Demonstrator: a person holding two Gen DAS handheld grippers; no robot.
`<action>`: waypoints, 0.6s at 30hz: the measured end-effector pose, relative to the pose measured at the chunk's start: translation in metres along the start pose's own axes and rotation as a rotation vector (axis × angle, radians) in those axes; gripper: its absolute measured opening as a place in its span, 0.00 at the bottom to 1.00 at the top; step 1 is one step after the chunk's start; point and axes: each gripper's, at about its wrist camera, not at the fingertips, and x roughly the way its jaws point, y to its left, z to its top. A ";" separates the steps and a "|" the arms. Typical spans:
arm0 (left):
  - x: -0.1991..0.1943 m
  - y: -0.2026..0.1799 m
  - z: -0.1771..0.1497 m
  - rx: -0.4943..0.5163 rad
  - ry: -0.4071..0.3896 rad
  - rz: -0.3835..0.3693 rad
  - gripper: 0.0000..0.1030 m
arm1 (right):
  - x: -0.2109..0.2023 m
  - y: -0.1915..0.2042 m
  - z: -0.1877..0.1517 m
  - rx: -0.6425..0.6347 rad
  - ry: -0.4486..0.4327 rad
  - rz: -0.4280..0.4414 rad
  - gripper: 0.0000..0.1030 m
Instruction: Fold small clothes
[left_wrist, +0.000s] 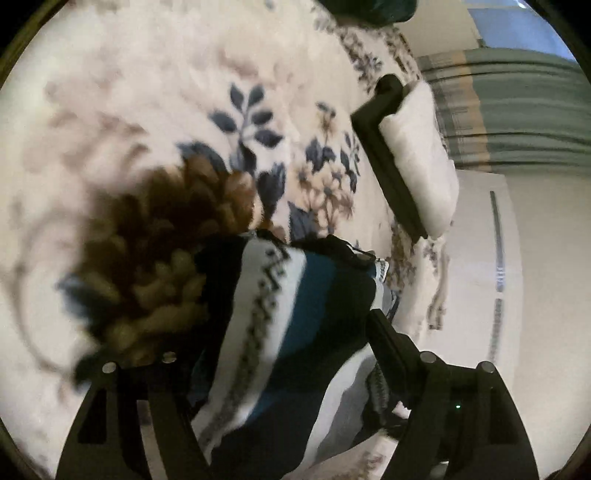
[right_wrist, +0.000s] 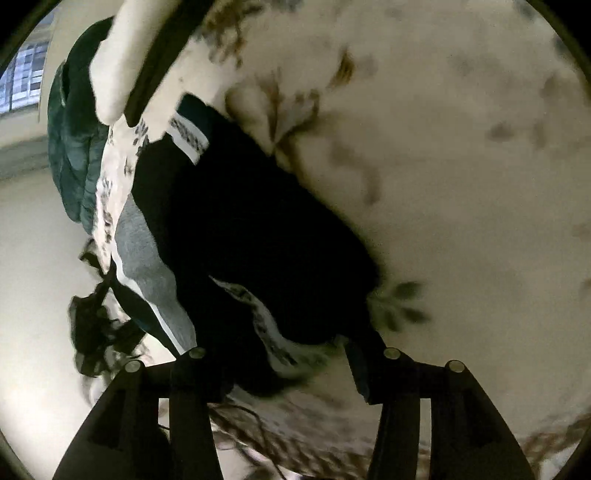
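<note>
On the flowered bedspread (left_wrist: 155, 92), I am working a small knitted garment (left_wrist: 295, 314) with a claw in each hand. In the left wrist view, my left claw (left_wrist: 280, 373) is standing spread, its two black fingers apart on either side of the garment's white, teal and dark bands; I cannot tell whether either finger is touching the cloth. A brown flower print (left_wrist: 166, 258) is lying just left of the garment, and blue leaves beyond it. Farther right, my right claw (left_wrist: 402, 162) is showing one black finger with a white pad, above the garment's far end. At the right edge, green curtains (left_wrist: 517, 122) are hanging. In the right wrist view, the garment (right_wrist: 240, 229) is running dark between that claw's fingers, which are also spread wide. A green quilted cloth (right_wrist: 74, 147) is bunching at the upper left.
</note>
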 end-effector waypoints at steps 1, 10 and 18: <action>-0.006 -0.004 -0.005 0.014 -0.014 0.023 0.71 | -0.009 0.006 0.004 -0.022 -0.017 -0.016 0.55; 0.019 0.000 0.020 0.034 -0.124 0.069 0.63 | 0.025 0.107 0.130 -0.298 -0.021 -0.011 0.67; 0.005 0.002 0.022 0.004 -0.173 0.008 0.12 | 0.030 0.155 0.154 -0.439 -0.103 -0.012 0.06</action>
